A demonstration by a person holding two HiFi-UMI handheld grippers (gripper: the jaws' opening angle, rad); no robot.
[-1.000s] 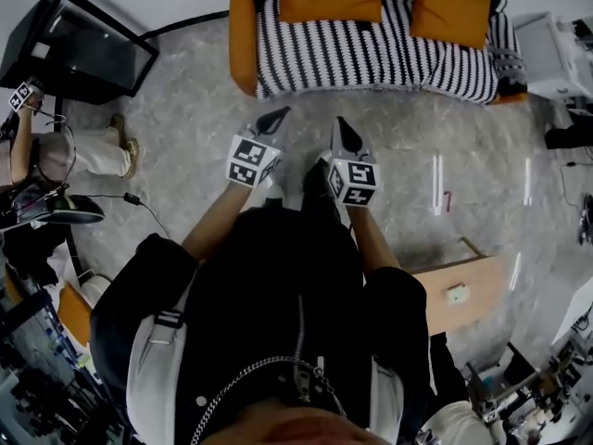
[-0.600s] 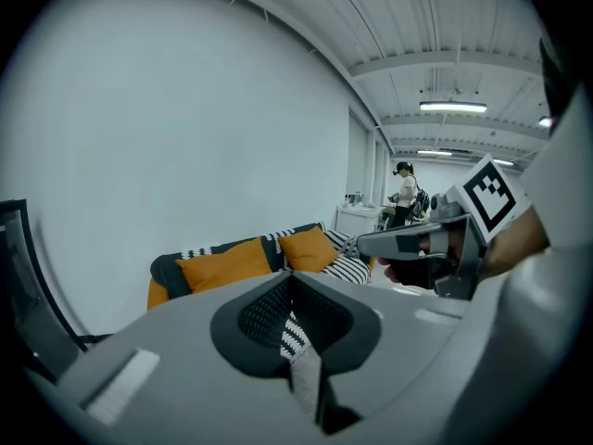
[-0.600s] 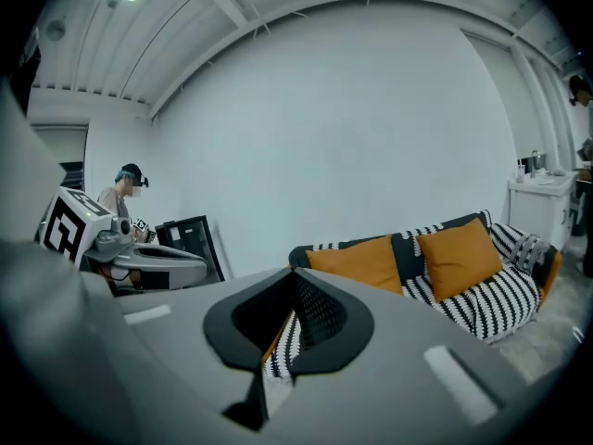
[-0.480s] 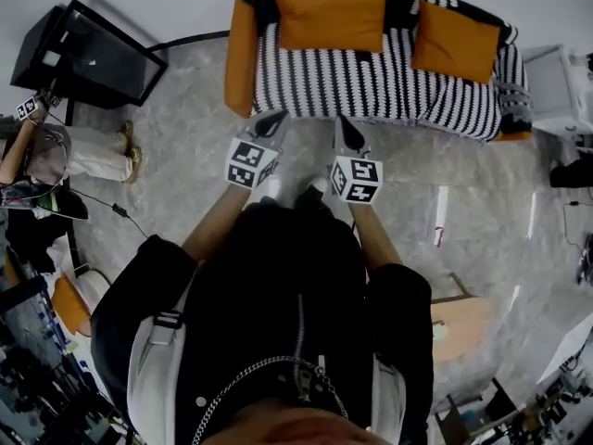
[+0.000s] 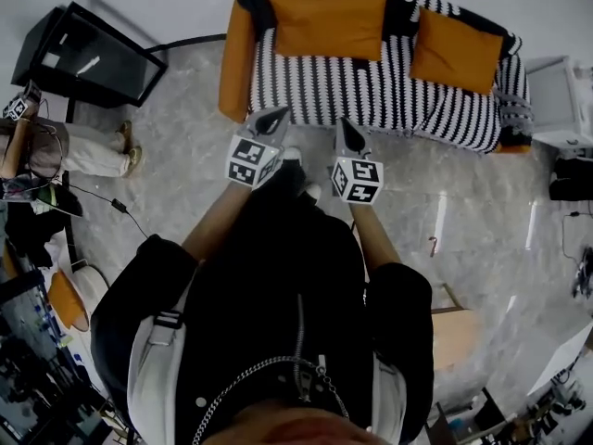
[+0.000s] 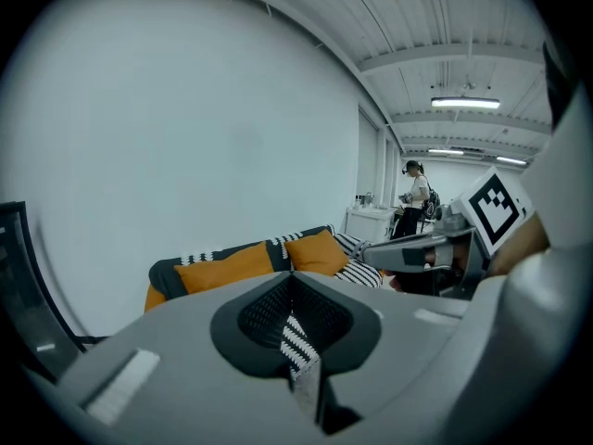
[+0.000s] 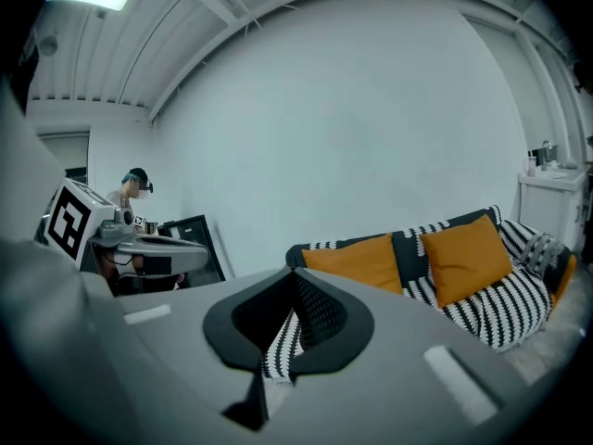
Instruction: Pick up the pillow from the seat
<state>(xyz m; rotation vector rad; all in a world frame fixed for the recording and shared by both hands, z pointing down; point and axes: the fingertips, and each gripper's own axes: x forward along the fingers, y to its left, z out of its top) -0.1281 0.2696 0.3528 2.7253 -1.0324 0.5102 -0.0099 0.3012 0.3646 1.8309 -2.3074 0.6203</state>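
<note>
Item one: the long orange pillow [image 5: 326, 24], propped against the backrest over the left half of the striped sofa [image 5: 371, 95], with its long axis running along the backrest, crosswise to the line our jaws point along. Item two: a squarer orange pillow [image 5: 461, 52], tilted at the sofa's right end; we cannot tell which of the two the task means. Item three: our left gripper [image 5: 271, 119], jaws pressed together on nothing, tip at the seat's front edge below the long pillow's left end. Item four: our right gripper [image 5: 349, 135], jaws likewise together and empty, below that pillow's right half and the nearer of the pair to the squarer pillow. Both pillows lie ahead of and above the jaws, across the seat. We judge the long one about equally near either hand.
</note>
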